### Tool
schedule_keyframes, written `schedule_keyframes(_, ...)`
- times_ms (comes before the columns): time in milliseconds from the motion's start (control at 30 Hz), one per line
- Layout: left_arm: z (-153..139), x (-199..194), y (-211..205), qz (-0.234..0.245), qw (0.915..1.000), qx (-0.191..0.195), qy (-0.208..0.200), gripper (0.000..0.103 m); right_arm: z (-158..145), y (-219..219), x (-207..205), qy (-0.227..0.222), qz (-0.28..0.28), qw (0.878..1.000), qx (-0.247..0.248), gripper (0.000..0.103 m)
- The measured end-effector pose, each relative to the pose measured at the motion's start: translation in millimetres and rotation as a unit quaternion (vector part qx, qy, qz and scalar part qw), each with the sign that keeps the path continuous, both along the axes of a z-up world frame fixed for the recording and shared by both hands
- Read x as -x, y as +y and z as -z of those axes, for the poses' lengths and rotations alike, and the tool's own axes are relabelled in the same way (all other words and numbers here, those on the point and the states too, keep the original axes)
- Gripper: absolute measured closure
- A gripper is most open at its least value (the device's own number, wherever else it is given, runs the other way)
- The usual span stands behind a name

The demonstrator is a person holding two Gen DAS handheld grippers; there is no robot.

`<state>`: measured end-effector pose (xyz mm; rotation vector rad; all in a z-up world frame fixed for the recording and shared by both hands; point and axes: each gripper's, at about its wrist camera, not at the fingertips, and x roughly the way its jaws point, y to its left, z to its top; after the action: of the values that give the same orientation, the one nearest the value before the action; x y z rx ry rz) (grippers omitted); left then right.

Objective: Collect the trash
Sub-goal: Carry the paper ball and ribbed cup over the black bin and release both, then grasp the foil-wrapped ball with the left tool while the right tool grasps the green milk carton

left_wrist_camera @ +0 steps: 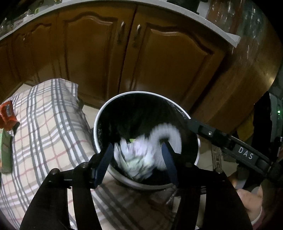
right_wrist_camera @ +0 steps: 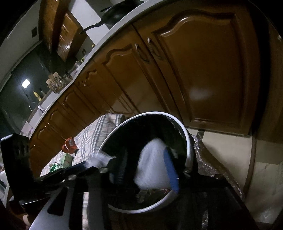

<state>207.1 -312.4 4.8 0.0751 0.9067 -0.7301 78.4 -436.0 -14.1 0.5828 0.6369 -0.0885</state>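
A black trash bin with a white rim stands by the plaid-covered table; it also shows in the right wrist view. My left gripper is over the bin's mouth with jaws apart, and blurred crumpled white paper lies between the fingers. My right gripper is over the bin too, with blurred white paper between its blue pads; it reaches in from the right in the left wrist view. An orange wrapper and green packet lie on the table.
The plaid tablecloth covers the table left of the bin. Brown wooden cabinet doors stand behind under a white countertop. A black pan sits on the counter. Pale floor tiles lie right of the bin.
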Motion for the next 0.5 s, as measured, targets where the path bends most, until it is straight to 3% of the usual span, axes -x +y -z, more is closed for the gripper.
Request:
schedule_keyframes(267, 1, 11, 37, -0.032, 0.9992, 0.021, 0.011, 0.042, -5, 7, 11, -0.014, 0.005, 1.0, -0.012, 0.032)
schedule_keyframes(500, 3, 26, 94, -0.081, 0.996, 0.037, 0.013, 0.042, -14, 39, 20, -0.035, -0.018, 0.999, -0.011, 0.015)
